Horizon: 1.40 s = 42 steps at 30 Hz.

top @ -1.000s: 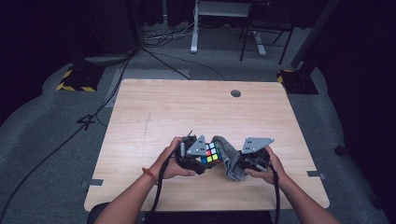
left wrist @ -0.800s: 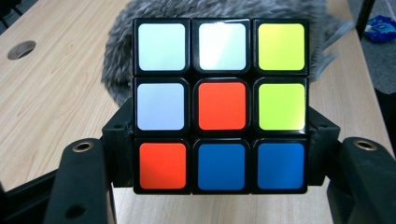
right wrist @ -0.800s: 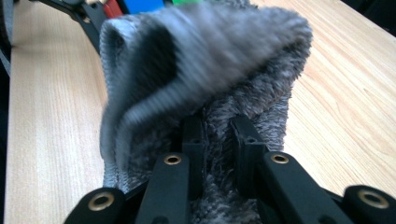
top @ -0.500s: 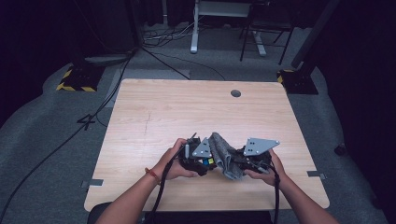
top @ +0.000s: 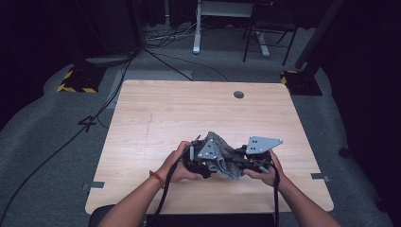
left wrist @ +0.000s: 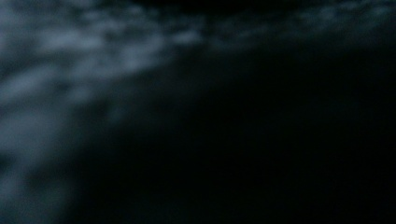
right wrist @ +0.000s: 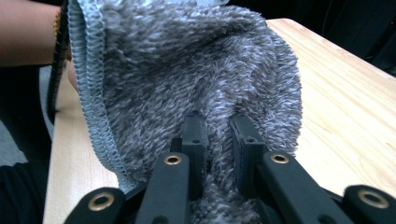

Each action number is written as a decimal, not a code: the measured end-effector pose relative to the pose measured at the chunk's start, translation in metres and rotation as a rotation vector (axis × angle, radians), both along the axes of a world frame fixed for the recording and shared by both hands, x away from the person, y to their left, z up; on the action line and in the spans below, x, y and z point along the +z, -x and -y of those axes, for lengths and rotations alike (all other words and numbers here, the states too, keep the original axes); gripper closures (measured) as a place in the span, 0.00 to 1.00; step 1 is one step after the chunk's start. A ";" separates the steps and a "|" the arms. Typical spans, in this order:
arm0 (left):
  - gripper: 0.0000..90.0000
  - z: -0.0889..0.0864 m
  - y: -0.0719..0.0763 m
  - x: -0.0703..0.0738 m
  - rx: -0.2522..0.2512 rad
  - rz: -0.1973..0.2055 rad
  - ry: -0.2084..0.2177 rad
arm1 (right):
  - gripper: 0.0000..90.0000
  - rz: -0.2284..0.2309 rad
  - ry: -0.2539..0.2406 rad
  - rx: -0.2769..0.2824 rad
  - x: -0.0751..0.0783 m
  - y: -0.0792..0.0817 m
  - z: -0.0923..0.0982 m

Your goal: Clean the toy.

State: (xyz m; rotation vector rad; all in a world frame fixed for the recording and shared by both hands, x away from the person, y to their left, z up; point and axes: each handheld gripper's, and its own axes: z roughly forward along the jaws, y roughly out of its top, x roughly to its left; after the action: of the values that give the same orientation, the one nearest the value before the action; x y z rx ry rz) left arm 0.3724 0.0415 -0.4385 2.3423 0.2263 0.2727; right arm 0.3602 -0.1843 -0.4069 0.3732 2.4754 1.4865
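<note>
Dark lab: floor cables (top: 156, 56), hazard-striped stands (top: 75, 81)

Black fingers (right wrist: 194, 135) with brass-ringed screws; grey three-cornered plates, black trailing cables.

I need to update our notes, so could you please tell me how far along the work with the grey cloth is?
Done: the right gripper has its jaws shut on the grey terry cloth, and the cloth is draped over the left gripper.
In hand: both hands hold the bundle together just above the wooden table.
Left: what lies under the cloth is hidden, so I can't judge the remainder.
</note>
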 end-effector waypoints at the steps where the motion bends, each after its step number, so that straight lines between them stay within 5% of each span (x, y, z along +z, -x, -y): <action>1: 0.37 -0.001 0.000 0.000 -0.002 0.002 0.005 | 0.87 0.005 0.007 -0.004 0.000 0.000 0.000; 7: 0.37 -0.010 0.003 0.012 -0.006 0.028 0.073 | 0.87 0.024 0.091 -0.078 -0.005 -0.005 0.014; 17: 0.38 -0.015 0.008 0.020 -0.033 0.057 0.165 | 0.87 -0.105 0.123 -0.087 -0.027 -0.018 0.024; 20: 0.37 -0.012 0.009 0.018 -0.047 0.053 0.165 | 0.87 -0.150 0.060 -0.037 -0.029 -0.018 0.022; 23: 0.37 -0.012 0.006 0.017 -0.052 0.033 0.165 | 0.88 -0.124 0.061 -0.027 -0.026 -0.013 0.018; 28: 0.37 -0.010 0.005 0.014 -0.038 0.055 0.097 | 0.88 -0.116 0.024 -0.031 -0.021 -0.012 0.024; 32: 0.37 -0.011 0.005 0.014 -0.043 0.043 0.111 | 0.88 -0.093 0.008 -0.030 -0.015 -0.009 0.024; 37: 0.36 -0.006 0.005 0.009 -0.033 0.047 0.060 | 0.88 -0.083 -0.020 -0.012 -0.012 -0.006 0.022; 42: 0.36 -0.005 0.004 0.008 -0.032 0.039 0.061 | 0.88 -0.079 -0.009 -0.009 -0.012 -0.006 0.020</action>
State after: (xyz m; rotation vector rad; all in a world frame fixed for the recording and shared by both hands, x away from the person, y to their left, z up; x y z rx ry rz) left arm 0.3680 0.0469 -0.4304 2.2761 0.1756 0.2920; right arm 0.3663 -0.2047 -0.4193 0.4527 2.5242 1.5077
